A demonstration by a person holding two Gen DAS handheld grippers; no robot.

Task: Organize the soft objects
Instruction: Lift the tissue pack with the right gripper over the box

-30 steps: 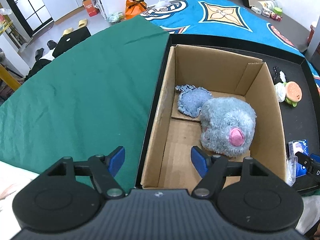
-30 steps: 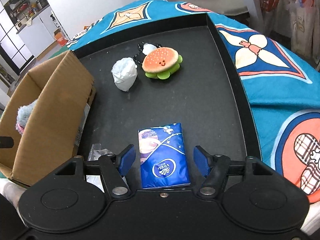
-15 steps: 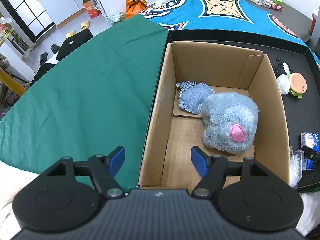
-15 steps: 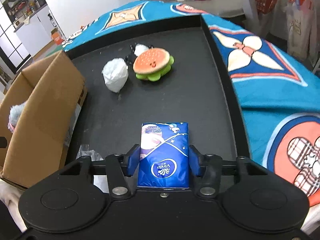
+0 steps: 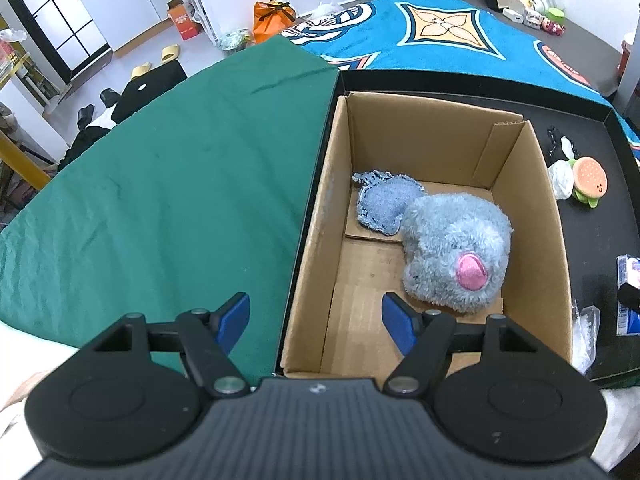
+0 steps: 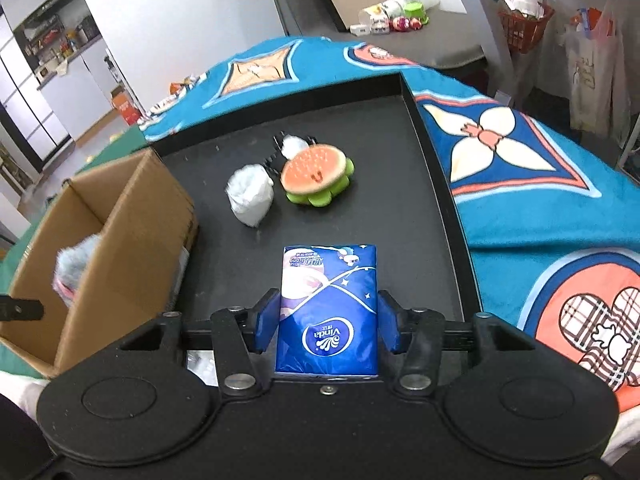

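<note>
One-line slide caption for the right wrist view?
Right tongs grip a blue tissue pack above the black tray, burger plush beyond.

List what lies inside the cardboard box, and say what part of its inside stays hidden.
Inside the cardboard box lie a fluffy blue plush with a pink patch and a small blue cloth piece touching it. The floor beneath both is covered, so anything there cannot be seen.

I work in a lived-in home: slippers [image 5: 168, 54] lie on the tiled floor [image 5: 132, 60] by white cupboards [image 5: 120, 12], a patterned blue blanket [image 6: 540, 184] covers the surface before me, and a laundry basket [image 6: 524, 24] (red, full) stands behind.
</note>
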